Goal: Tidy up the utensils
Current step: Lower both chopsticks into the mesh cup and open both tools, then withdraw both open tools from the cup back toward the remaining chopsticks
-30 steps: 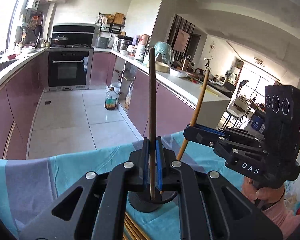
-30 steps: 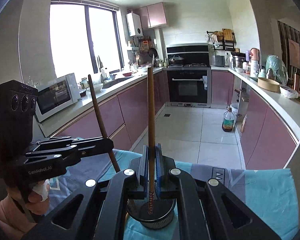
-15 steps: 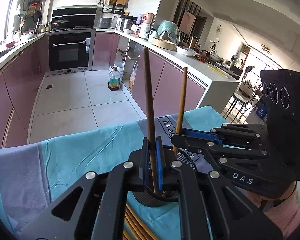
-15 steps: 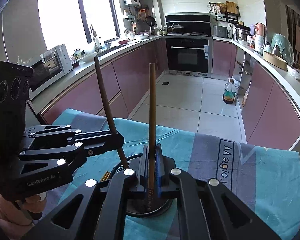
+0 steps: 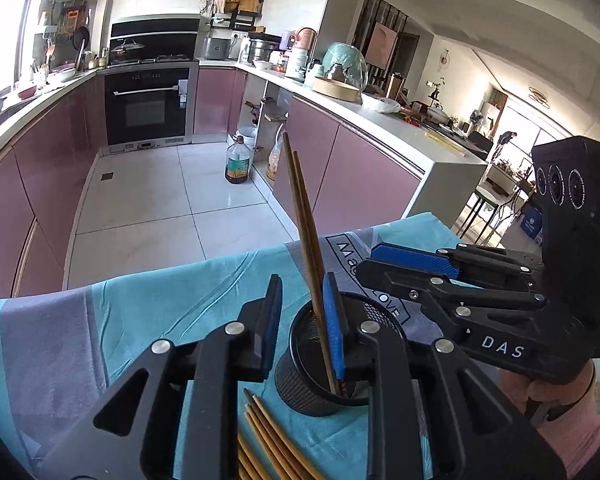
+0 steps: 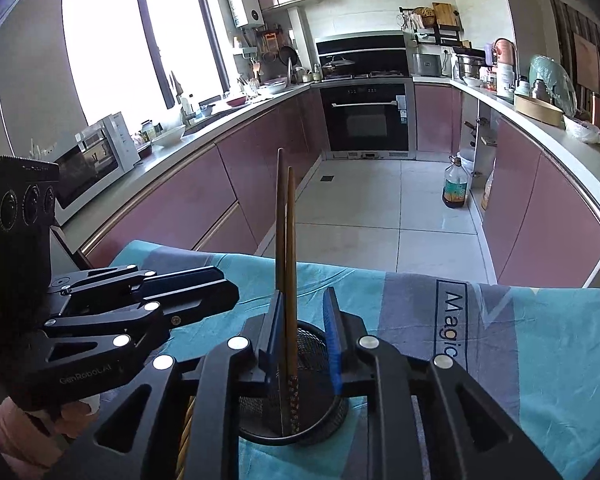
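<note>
Releasing two brown wooden chopsticks (image 5: 306, 240) into black mesh cup (image 5: 300, 376) | both grippers (image 5: 302, 320) (image 6: 305, 328) just parted, holding nothing | sticks light, stiff, slippery; grasp mid-shaft

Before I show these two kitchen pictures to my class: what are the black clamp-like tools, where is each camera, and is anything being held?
They are hand-held grippers, one per hand, each carrying a forward-looking camera. The left wrist view shows the left gripper with the right gripper beside it; the right wrist view shows the reverse. On the turquoise and grey cloth stands a black mesh cup. Two brown wooden chopsticks stand loose in it; both grippers' jaws have just been opening and grip nothing. More chopsticks lie beside the cup.
</note>
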`<state>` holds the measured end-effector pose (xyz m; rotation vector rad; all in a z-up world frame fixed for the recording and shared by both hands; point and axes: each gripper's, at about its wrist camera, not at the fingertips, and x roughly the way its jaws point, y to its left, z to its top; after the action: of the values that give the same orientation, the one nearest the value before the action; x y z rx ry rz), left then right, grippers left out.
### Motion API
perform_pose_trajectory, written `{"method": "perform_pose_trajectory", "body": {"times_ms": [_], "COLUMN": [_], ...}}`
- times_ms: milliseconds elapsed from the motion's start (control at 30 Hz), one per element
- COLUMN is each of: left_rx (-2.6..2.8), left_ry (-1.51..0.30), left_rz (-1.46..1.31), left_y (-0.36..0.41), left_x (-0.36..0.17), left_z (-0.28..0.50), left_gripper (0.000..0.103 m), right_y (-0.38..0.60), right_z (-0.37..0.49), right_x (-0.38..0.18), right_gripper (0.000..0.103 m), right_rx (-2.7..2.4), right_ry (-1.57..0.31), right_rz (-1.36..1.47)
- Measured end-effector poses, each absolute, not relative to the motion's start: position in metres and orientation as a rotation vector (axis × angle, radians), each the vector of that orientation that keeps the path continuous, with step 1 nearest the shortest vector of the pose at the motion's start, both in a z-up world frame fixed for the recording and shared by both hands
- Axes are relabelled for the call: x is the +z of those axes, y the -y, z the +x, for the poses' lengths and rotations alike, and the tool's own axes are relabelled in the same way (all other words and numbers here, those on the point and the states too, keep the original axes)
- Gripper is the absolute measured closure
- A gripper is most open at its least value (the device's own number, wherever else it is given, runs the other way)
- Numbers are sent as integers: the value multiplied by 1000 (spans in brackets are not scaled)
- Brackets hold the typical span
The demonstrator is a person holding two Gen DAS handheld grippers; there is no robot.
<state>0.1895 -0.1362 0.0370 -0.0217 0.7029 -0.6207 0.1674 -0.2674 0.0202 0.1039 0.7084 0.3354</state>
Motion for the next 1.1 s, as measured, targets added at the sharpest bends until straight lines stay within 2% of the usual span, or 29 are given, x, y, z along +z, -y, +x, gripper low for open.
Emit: {"method": "perform_pose_trajectory", "body": {"times_ms": [100, 200, 267, 367, 433, 867, 1100], "left_rx": [-593, -571, -548, -514, -489, -380, -373], "left_ry": [-664, -615, -584, -557, -554, -773, -837], "left_rz": [-9, 3, 5, 21, 29, 56, 78], "left_y": [128, 114, 104, 87, 75, 21, 32], "left_x": [44, 54, 59, 59, 54, -42, -71], "left_z": [179, 163, 149, 133, 122, 90, 85], "left_gripper": [76, 68, 59, 53, 46, 46, 46], "right_y": [269, 268, 265, 257, 249, 217, 212], "right_z": [160, 149, 137, 119, 107, 85, 77], "right_x": [21, 24, 27, 29, 27, -49, -69], "right_gripper": [83, 78, 72, 65, 63, 63, 63], "right_rx": [343, 362, 382, 425, 455, 464, 430], "right_ry": [-697, -670, -646, -621, -619, -826, -873], "right_rz": [113, 117, 115, 108, 89, 74, 78]}}
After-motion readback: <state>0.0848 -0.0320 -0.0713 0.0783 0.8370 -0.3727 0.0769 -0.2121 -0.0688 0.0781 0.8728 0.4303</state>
